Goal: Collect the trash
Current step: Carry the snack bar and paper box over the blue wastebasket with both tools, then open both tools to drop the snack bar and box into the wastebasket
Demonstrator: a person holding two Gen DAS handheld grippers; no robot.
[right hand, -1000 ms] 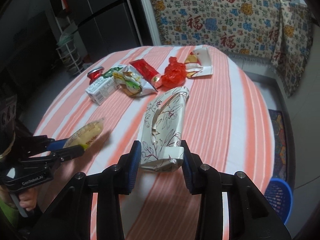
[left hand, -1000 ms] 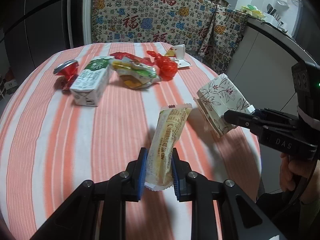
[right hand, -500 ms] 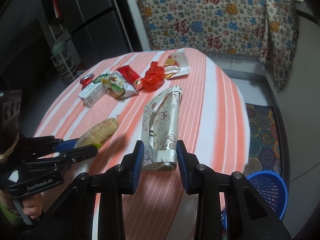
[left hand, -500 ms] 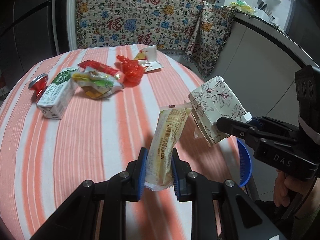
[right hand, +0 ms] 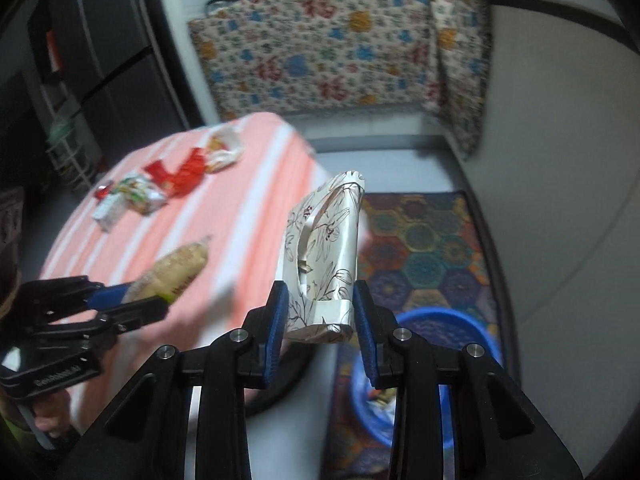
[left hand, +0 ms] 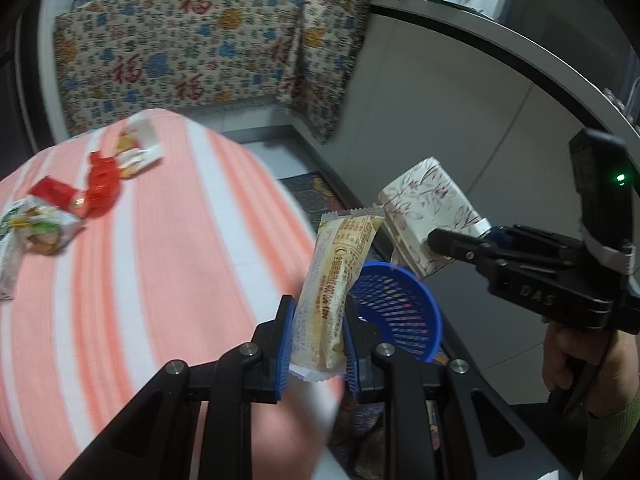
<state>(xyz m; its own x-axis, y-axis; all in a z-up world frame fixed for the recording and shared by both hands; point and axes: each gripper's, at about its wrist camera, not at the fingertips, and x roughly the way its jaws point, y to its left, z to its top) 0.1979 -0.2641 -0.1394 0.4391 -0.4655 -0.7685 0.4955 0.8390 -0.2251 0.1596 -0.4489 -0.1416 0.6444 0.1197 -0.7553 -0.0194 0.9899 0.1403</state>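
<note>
Kitchen corner: patterned cloth [left hand: 192,48] draped along the back wall, hexagon-patterned mat [right hand: 424,252] on the floor.

Left gripper [left hand: 318,344]: clenched on a yellow snack wrapper [left hand: 340,272], held upright past the edge of the bench [left hand: 160,280]; its lower seam is tucked behind the pads.

Right gripper [right hand: 320,320]: clenched on a floral tissue box [right hand: 324,256], held off the bench, its base hidden between the pads.

Blue mesh trash basket [left hand: 400,312]: on the floor below both grippers, largely covered by them; contents indistinct.

Bench, orange-striped cloth: remaining trash at the far end, motion-blurred — red wrappers [left hand: 96,188], green-white packet [left hand: 36,224], torn white packet [left hand: 136,148]. Leftmost items cut off.
</note>
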